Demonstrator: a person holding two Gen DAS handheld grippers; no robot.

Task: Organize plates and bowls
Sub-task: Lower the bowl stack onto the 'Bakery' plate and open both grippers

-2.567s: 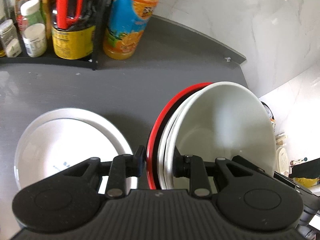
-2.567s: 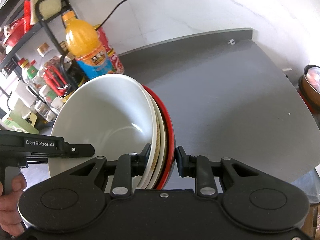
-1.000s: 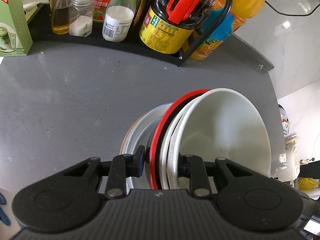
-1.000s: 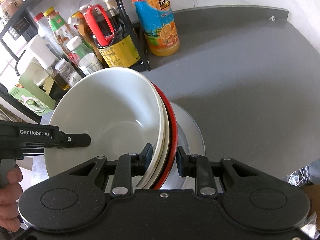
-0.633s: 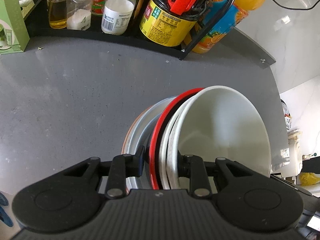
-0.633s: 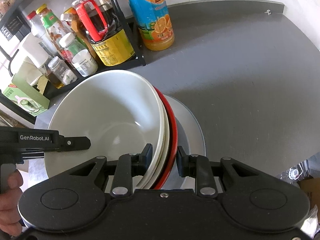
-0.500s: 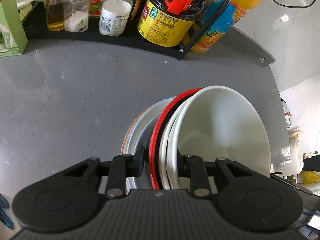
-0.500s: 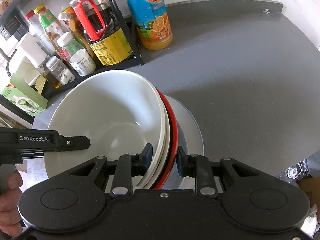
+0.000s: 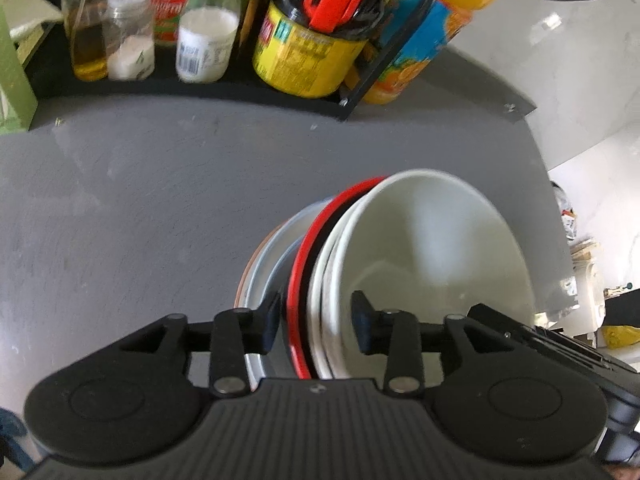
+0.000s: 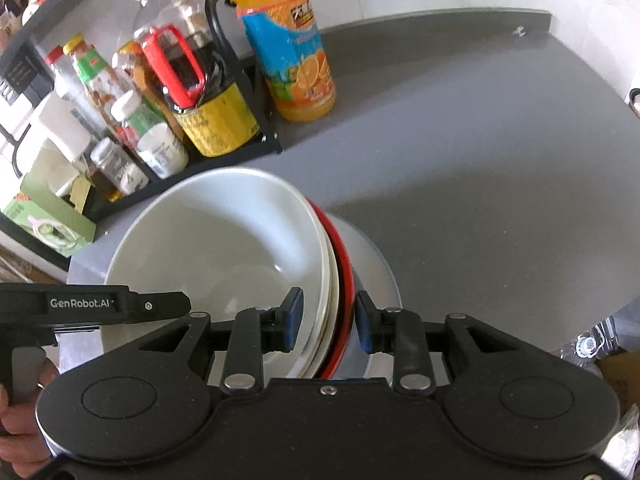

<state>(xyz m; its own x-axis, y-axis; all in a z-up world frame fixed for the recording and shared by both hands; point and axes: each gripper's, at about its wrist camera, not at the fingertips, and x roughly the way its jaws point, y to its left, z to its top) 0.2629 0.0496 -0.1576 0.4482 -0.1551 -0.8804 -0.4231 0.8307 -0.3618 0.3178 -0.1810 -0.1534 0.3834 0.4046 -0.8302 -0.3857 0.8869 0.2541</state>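
The grey countertop (image 10: 480,168) is being shown in both views, with a black rack (image 10: 240,148) of bottles standing at its back edge and an orange juice bottle (image 10: 288,52) just beside the rack. A pale plate (image 10: 380,276) is lying on the counter. A nested stack of bowls is being held tilted over this plate: a large white bowl (image 10: 216,256) is sitting innermost, and a red bowl (image 9: 298,280) is forming the outside. The stack is being gripped from two sides. The left gripper (image 9: 316,320) is being kept clamped on the stack rim, one finger outside the red bowl, one inside the white bowl. The right gripper (image 10: 326,322) is likewise being kept clamped on the opposite rim.
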